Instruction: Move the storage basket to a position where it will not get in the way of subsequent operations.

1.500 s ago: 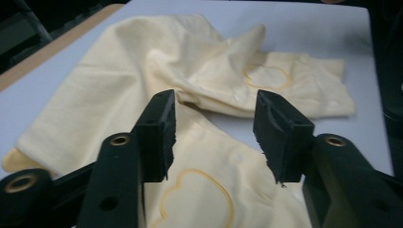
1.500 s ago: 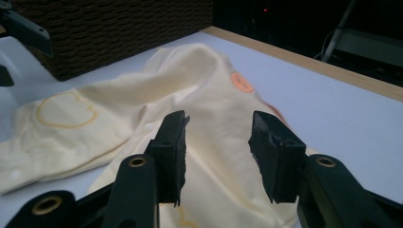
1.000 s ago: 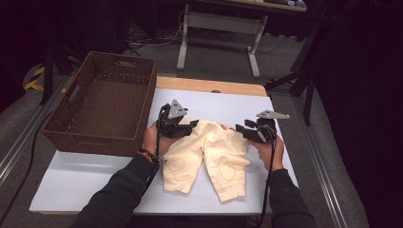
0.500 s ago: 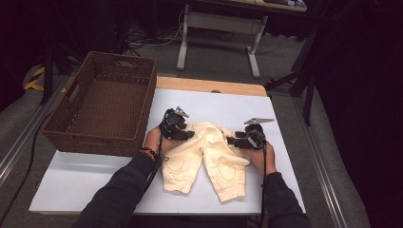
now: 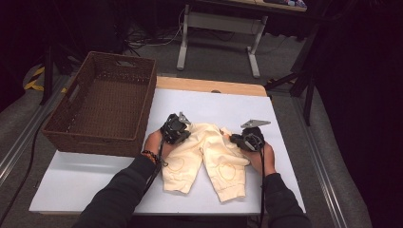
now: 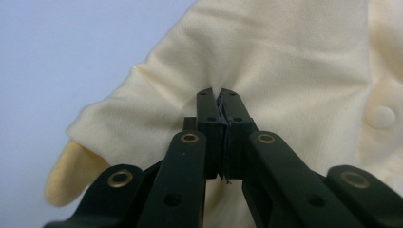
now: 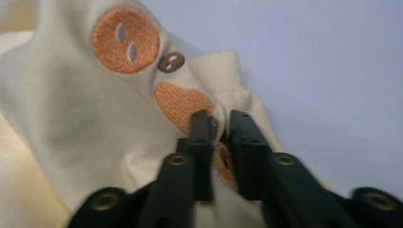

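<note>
A pair of cream baby trousers [image 5: 204, 164] lies flat on the white table [image 5: 228, 102], legs toward the person. My left gripper [image 5: 186, 131] is at the left end of the waistband; its jaws have just been closing and now pinch a fold of cream cloth [image 6: 285, 61], seen at my left gripper [image 6: 219, 95]. At the right end of the waistband is my right gripper [image 5: 234, 138]. Its jaws have just been closing too. In its own view my right gripper [image 7: 221, 118] squeezes cloth [image 7: 71, 109] beside an orange embroidered patch [image 7: 126, 40].
A brown wicker basket [image 5: 95, 138] stands on the table's left part, just left of my left hand. Bare white tabletop lies beyond the trousers and to their right. Table legs and cables are on the floor behind.
Both grippers have sunk from just above the waistband onto it. Their jaws, apart in the earlier frames, have closed on the cloth. The trousers lie where they were.
</note>
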Action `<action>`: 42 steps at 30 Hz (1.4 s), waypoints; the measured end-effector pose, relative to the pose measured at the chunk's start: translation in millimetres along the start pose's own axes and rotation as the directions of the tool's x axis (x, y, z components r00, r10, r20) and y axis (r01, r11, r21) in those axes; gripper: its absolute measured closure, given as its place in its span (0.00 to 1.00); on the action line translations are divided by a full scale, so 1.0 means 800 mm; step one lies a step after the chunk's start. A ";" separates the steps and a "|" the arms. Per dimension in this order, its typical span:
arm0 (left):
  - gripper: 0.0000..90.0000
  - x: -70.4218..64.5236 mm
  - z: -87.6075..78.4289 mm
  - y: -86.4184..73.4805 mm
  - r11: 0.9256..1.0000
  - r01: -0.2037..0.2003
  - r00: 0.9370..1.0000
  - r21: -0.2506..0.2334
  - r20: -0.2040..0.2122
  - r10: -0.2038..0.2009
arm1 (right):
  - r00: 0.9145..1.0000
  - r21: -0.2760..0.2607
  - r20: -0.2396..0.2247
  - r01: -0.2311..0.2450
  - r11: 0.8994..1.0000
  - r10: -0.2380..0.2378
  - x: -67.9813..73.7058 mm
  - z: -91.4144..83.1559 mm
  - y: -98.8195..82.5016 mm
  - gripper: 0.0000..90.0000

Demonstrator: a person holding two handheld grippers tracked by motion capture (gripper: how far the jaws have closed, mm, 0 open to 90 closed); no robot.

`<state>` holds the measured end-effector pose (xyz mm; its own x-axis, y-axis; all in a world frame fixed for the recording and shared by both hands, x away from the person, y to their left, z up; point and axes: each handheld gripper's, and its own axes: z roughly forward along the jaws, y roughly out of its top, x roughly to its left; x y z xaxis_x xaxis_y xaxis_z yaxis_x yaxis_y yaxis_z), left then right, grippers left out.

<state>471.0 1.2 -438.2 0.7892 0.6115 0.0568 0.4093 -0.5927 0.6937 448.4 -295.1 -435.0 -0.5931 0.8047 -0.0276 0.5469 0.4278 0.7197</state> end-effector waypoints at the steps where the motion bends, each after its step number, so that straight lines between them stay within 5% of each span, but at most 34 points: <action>1: 0.99 0.000 -0.002 0.002 1.000 -0.002 1.000 -0.017 -0.017 0.001 | 1.000 -0.008 0.015 0.004 1.000 -0.004 0.001 -0.002 0.002 0.96; 7: 0.99 0.017 -0.020 0.021 0.991 0.047 0.993 -0.123 -0.103 -0.060 | 0.995 -0.065 0.098 0.022 0.998 -0.016 -0.007 -0.013 0.018 0.98; 13: 0.99 0.026 -0.039 0.044 0.982 0.016 0.983 -0.187 -0.176 -0.049 | 0.981 -0.177 0.195 0.023 0.984 0.012 -0.018 -0.038 0.046 0.98; 17: 0.99 0.023 -0.042 0.038 0.978 0.050 0.986 -0.201 -0.148 -0.081 | 0.975 -0.197 0.221 0.029 0.980 0.016 -0.020 -0.047 0.046 0.98; 19: 0.99 0.015 -0.041 0.031 0.983 0.026 0.987 -0.184 -0.149 -0.054 | 0.979 -0.197 0.200 0.013 0.980 0.027 -0.020 -0.047 0.039 0.98; 26: 0.99 -0.017 -0.037 -0.015 0.991 -0.018 0.999 -0.136 -0.042 0.013 | 0.993 -0.135 0.116 -0.003 0.991 0.019 -0.007 -0.036 -0.003 0.97; 35: 0.99 -0.050 -0.054 -0.063 0.989 -0.076 0.997 -0.125 0.021 0.079 | 0.999 -0.098 0.032 0.043 0.994 -0.040 0.028 -0.041 -0.053 0.96; 42: 0.99 -0.062 -0.061 -0.081 0.988 -0.106 0.993 -0.111 0.036 0.110 | 0.997 -0.171 0.057 0.059 0.984 -0.049 0.035 -0.067 -0.044 0.71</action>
<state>383.2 34.9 -450.7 0.8456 0.5229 0.1070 0.2701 -0.5921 0.7593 380.8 -309.7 -424.3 -0.5845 0.8048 -0.1028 0.4020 0.3974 0.8249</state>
